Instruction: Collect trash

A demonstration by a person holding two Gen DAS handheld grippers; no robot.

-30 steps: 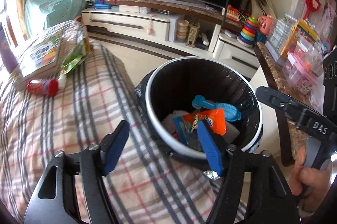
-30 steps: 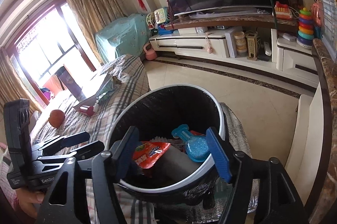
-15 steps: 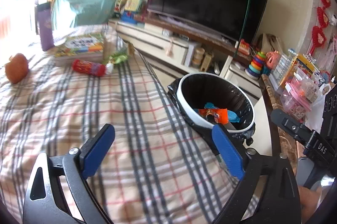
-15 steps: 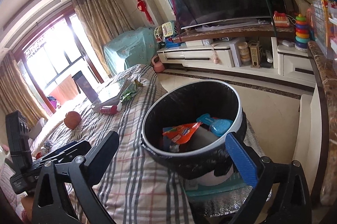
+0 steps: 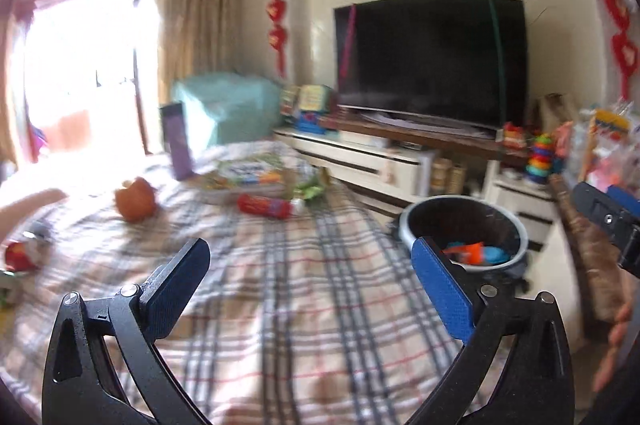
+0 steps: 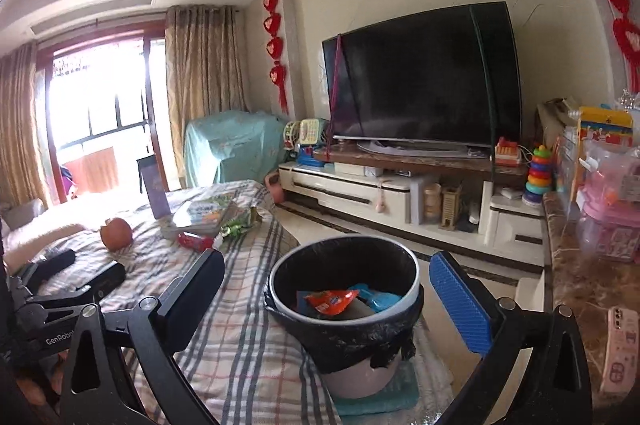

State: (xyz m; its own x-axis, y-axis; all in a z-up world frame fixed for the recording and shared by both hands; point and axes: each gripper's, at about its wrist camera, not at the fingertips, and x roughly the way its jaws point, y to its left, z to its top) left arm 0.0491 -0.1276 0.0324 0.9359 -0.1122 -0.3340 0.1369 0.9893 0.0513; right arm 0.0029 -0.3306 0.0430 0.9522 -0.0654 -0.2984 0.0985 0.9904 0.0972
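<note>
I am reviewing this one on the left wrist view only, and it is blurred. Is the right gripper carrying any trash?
Observer: No. The right wrist view shows the right gripper wide open, with nothing between its fingers.
Reviewer: What is the trash bin standing on? Its base is hidden for me.
Observer: The trash bin stands on a folded teal cloth.
Reviewer: Anything on the counter to the right?
Observer: A phone in a pink case lies on the brown marble counter.
</note>
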